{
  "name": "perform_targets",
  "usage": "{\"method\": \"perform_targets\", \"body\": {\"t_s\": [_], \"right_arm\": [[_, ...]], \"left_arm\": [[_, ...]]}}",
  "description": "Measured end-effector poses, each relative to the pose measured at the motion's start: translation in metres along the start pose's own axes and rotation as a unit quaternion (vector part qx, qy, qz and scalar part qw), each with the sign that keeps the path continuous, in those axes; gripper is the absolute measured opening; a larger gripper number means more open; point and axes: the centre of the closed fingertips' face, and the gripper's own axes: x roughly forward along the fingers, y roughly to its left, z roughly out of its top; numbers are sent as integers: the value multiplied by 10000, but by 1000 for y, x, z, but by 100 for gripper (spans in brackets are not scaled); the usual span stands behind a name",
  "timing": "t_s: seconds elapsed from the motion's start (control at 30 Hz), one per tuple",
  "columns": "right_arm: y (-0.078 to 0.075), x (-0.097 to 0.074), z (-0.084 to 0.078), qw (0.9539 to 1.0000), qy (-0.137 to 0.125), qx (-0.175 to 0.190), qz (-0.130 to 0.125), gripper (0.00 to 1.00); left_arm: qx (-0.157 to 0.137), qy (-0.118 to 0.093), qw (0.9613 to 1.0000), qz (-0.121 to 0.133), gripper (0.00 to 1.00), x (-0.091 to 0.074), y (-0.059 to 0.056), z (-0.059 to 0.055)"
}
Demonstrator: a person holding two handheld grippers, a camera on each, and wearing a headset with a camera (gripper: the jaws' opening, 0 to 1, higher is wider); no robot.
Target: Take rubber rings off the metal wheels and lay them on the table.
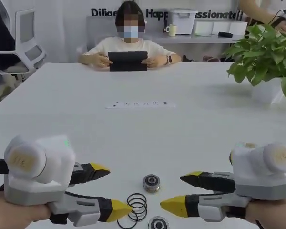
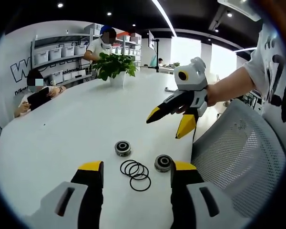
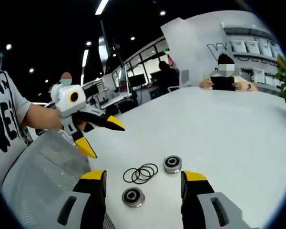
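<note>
At lower left my left tool (image 1: 117,190) gapes wide and empty, the loose rubber rings (image 1: 136,206) lie on the white surface (image 1: 148,133) at bottom centre (just beside two metal wheels (image 1: 151,182)), and at lower right my right tool (image 1: 172,191) gapes equally wide.

1. A person (image 1: 128,47) sat opposite, holding a dark tablet (image 1: 127,61) in both hands.
2. A leafy potted plant (image 1: 264,52) stood at the right.
3. A white socket strip (image 1: 140,104) lay flat before the person.
4. A mug (image 1: 171,30) stood beside a lidded box (image 1: 182,21) behind.
</note>
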Motion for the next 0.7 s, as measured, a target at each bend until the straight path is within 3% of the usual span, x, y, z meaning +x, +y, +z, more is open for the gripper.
{"method": "perform_targets", "body": {"t_s": [0.7], "right_arm": [[-3, -26, -31, 9973, 362, -592, -256, 72]], "left_arm": [[40, 85, 10000, 8, 61, -10, -12, -12]]}}
